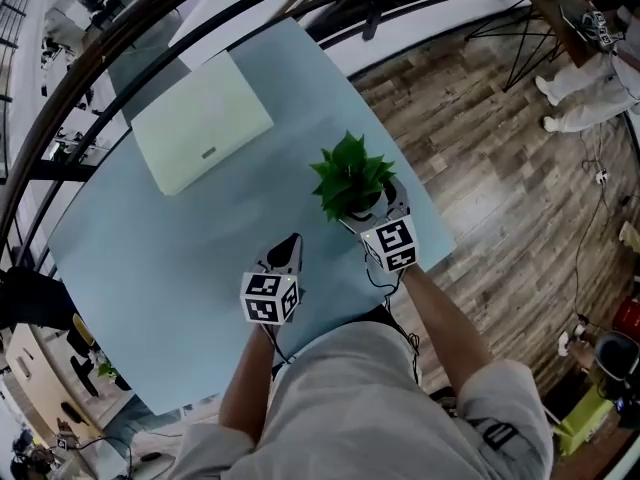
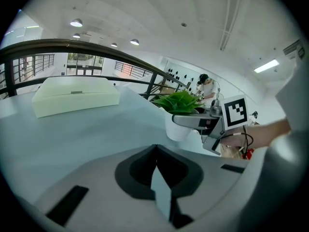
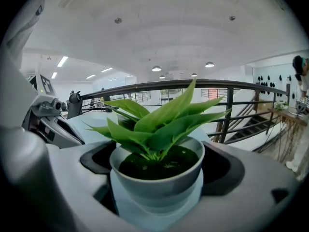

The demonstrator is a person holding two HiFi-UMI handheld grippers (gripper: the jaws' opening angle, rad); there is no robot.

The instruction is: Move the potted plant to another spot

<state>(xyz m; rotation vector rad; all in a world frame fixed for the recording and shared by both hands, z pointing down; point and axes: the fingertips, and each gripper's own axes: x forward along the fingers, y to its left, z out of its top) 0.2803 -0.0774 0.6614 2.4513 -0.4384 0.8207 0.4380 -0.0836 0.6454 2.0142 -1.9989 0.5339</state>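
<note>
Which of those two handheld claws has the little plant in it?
The right gripper: its jaws close around the white pot of the potted plant. The left gripper, beside it, has its jaws together with nothing between them.

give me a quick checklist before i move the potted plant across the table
1. Grip: right tongs closed on the potted plant, a jaw on each side of the pot: ok.
2. Plant upright: ok.
3. Left tongs shut, empty and apart from the pot: ok.
4. Bare table between the pot and the white box for a new spot: ok.
5. Pot lifted clear of the table surface: cannot tell.
</note>
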